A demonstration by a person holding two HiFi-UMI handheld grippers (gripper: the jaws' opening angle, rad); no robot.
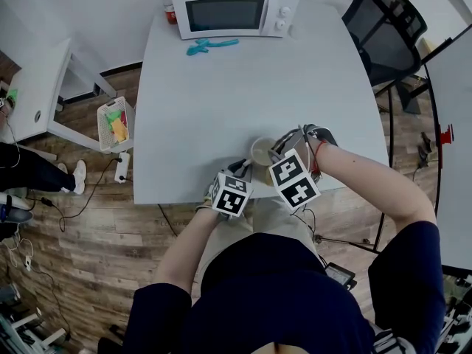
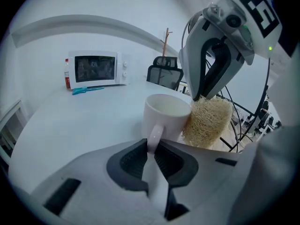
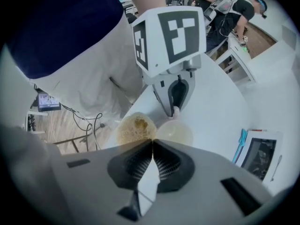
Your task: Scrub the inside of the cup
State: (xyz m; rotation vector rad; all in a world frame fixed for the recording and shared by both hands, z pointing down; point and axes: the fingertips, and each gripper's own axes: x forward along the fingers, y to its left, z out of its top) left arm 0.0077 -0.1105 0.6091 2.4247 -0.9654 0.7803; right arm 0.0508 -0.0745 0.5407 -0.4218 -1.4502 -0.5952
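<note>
A white cup (image 1: 262, 151) stands upright near the front edge of the white table (image 1: 221, 102). My left gripper (image 2: 151, 146) is shut on the cup's handle (image 2: 154, 137), and the cup (image 2: 167, 115) looks empty inside. My right gripper (image 3: 153, 142) is shut on a tan loofah sponge (image 3: 136, 129). The sponge (image 2: 208, 121) hangs outside the cup, against its right wall and below the rim. In the right gripper view the cup (image 3: 175, 133) sits just right of the sponge, with the left gripper (image 3: 176, 108) on its handle. From the head both grippers (image 1: 243, 169) (image 1: 280, 150) flank the cup.
A microwave (image 1: 225, 6) stands at the table's far edge with a red-capped bottle (image 1: 168, 2) beside it and a blue tool (image 1: 210, 45) in front. A black office chair (image 1: 383, 21) is at the far right. A basket (image 1: 114, 124) sits on the floor to the left.
</note>
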